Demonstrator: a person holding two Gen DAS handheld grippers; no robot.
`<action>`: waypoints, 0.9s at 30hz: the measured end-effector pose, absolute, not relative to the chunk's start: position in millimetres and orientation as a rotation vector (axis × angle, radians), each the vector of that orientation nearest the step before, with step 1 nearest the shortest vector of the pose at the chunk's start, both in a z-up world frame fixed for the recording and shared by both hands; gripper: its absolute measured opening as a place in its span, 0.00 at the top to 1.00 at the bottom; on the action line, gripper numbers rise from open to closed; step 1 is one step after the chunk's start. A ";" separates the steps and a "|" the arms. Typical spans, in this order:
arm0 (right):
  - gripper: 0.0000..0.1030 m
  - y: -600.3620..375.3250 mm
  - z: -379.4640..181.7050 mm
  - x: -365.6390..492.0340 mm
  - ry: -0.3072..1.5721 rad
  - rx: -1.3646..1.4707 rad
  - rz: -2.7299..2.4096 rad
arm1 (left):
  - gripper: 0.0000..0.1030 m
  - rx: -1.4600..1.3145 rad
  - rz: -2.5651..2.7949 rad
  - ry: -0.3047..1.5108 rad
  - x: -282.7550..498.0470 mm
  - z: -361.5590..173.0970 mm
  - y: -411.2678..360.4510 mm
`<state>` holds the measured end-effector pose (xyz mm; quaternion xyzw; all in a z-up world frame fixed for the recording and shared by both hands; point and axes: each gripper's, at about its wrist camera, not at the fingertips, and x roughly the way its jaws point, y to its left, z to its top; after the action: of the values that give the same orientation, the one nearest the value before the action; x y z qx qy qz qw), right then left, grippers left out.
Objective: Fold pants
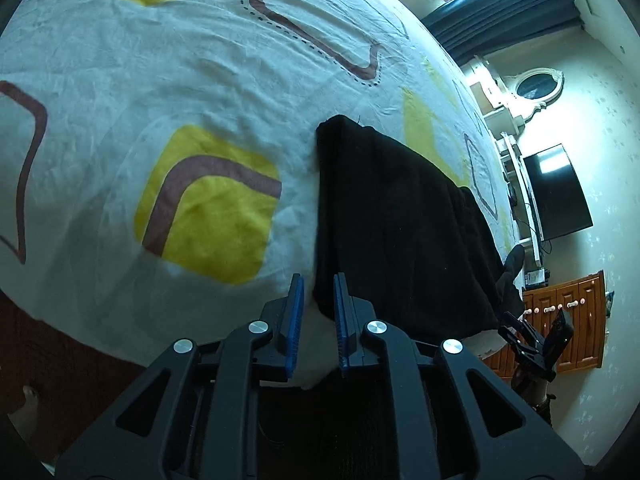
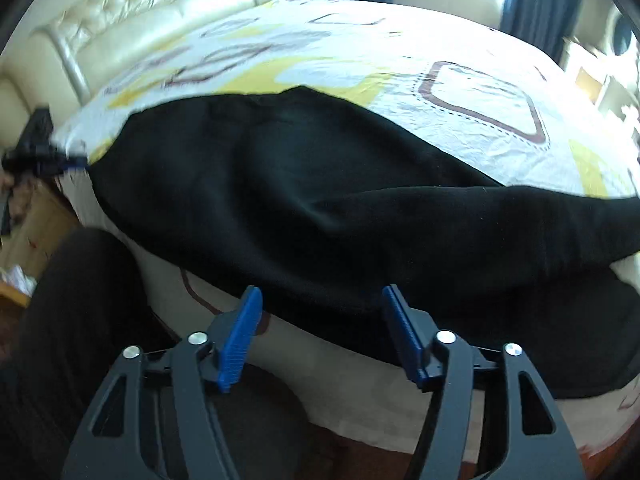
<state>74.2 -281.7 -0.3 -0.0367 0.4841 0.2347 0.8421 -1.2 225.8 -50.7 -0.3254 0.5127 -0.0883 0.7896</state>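
The black pants (image 2: 304, 184) lie spread across the near side of the bed (image 1: 120, 80), on a white bedsheet (image 2: 400, 64) printed with yellow and brown shapes. One part of the garment hangs over the bed edge toward the floor.

Left gripper (image 1: 318, 320): the blue fingers (image 1: 294, 308) stand slightly apart. A corner of the pants lies just beyond the tips, at the bed edge. No fabric is pinched between the pads.

Right gripper (image 2: 322, 336): the fingers (image 2: 240, 336) stand wide apart. The tips sit just at the lower hem of the pants, over the side of the bed. The pads do not press on the cloth.

In the right wrist view, the left gripper appears at the far left end of the pants. The view is motion-blurred.

A padded headboard (image 2: 140, 4) stands behind the bed.
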 end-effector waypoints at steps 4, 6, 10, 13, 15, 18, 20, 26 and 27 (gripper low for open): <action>0.36 -311.6 -6.6 78.0 1.061 0.236 0.487 | 0.54 -0.638 -0.184 1.065 -8.7 -34.6 200.0; 0.36 -321.3 -16.5 79.1 1.101 0.311 0.441 | 0.54 -0.592 -0.155 1.052 -6.6 -32.0 186.5; 0.36 -325.2 -22.6 74.0 1.136 0.352 0.408 | 0.50 -0.627 -0.122 1.083 0.9 -48.0 179.5; 0.36 -328.3 -23.2 72.4 1.126 0.352 0.418 | 0.50 -0.689 -0.102 1.093 5.1 -61.3 180.6; 0.36 -334.3 -23.7 72.4 1.116 0.384 0.418 | 0.52 -0.727 -0.089 1.100 6.7 -67.3 178.8; 0.35 -353.3 -26.0 76.8 1.091 0.453 0.379 | 0.68 -0.659 -0.031 1.114 8.7 -65.9 169.5; 0.33 -376.4 -22.8 77.4 1.062 0.524 0.338 | 0.76 -0.623 -0.025 1.109 9.1 -61.2 166.2; 0.33 -508.5 -2.9 64.1 0.853 0.806 0.065 | 0.81 -0.627 -0.003 1.114 10.9 -57.9 170.7; 0.33 -537.8 0.6 59.1 0.810 0.836 -0.008 | 0.81 -0.642 0.000 1.119 11.1 -60.6 173.2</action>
<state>59.1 -537.8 0.6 0.3948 0.3825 -0.0038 0.8353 11.1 173.2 -60.6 -0.2992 0.5214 0.0000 0.7991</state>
